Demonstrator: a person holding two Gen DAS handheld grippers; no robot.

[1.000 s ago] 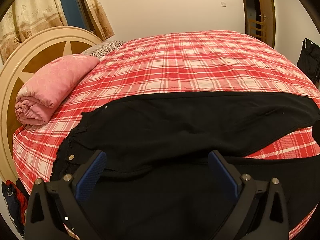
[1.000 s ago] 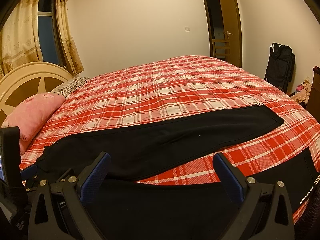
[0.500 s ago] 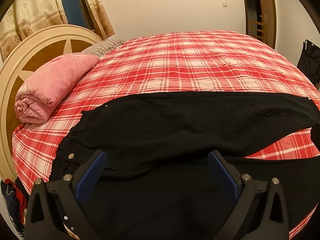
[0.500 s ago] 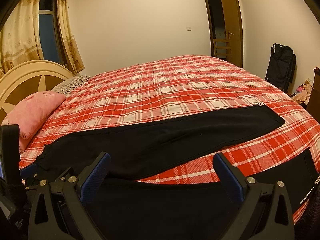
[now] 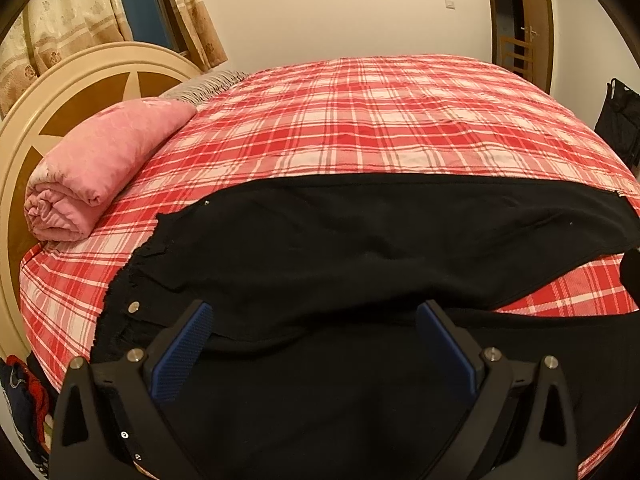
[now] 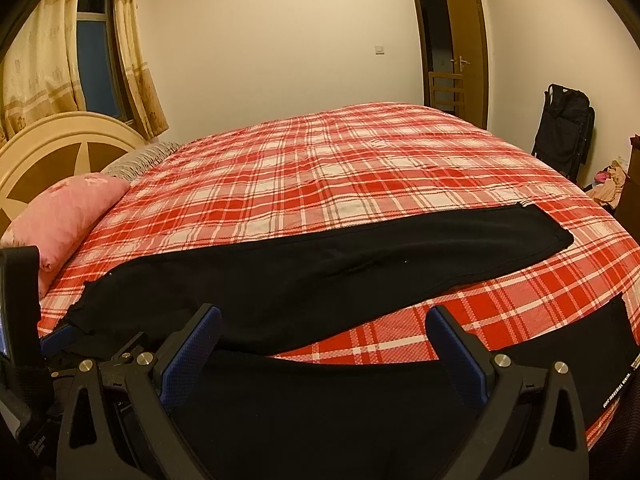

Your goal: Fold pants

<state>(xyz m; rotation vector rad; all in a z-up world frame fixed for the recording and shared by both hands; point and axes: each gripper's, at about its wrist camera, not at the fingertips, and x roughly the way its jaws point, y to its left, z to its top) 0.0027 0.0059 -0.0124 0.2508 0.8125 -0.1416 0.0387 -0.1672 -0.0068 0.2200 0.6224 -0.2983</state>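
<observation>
Across the plaid bed (image 5: pixel 400 120), black pants (image 5: pixel 360 248) lie spread, legs apart; nothing has visibly shifted this last second, so, seemingly, folding hasn't begun. Left gripper (image 5: pixel 312 344) and right gripper (image 6: pixel 324 344) hover wide open, empty

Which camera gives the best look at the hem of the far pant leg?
The right wrist view. There the far pant leg runs across the plaid bedspread to its hem, fully visible with a small striped tag. In the left wrist view that hem sits squeezed at the distorted right edge, only partly shown.
</observation>
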